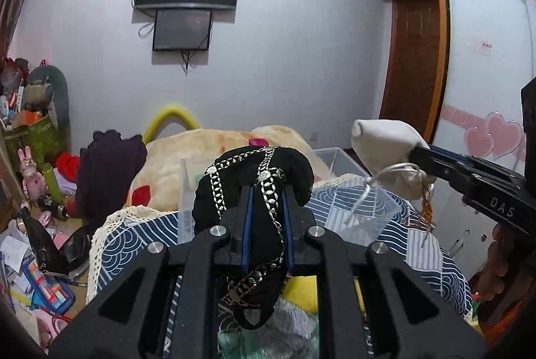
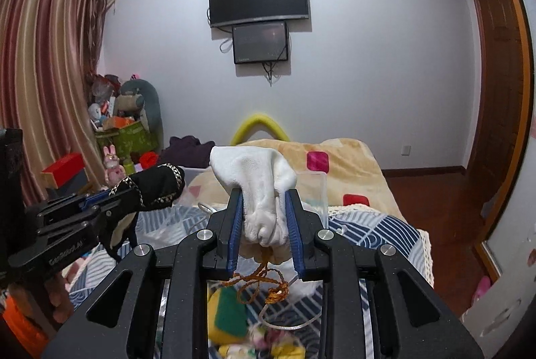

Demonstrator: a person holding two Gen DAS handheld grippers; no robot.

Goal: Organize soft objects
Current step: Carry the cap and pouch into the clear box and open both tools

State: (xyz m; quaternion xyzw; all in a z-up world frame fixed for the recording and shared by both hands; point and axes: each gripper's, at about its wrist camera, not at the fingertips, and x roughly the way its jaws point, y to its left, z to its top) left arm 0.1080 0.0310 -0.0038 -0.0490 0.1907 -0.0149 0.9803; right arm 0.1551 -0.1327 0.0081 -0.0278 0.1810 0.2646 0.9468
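My left gripper [image 1: 266,191] is shut on a black soft pouch [image 1: 234,191] with silver chain trim and holds it in the air above the bed. It also shows at the left of the right wrist view [image 2: 157,188]. My right gripper [image 2: 264,194] is shut on a white drawstring pouch [image 2: 254,171] with an orange cord hanging below; the pouch also shows at the right of the left wrist view [image 1: 385,144]. A clear plastic box [image 1: 355,215] stands on the patterned bedspread [image 1: 140,238] beneath both pouches.
A beige blanket [image 2: 341,164] and a dark purple cloth [image 1: 107,171] lie at the far end of the bed. Cluttered toys and boxes [image 1: 37,158] fill the floor at left. A wardrobe [image 1: 485,57] and door stand at right. Small soft items [image 2: 231,315] lie below the grippers.
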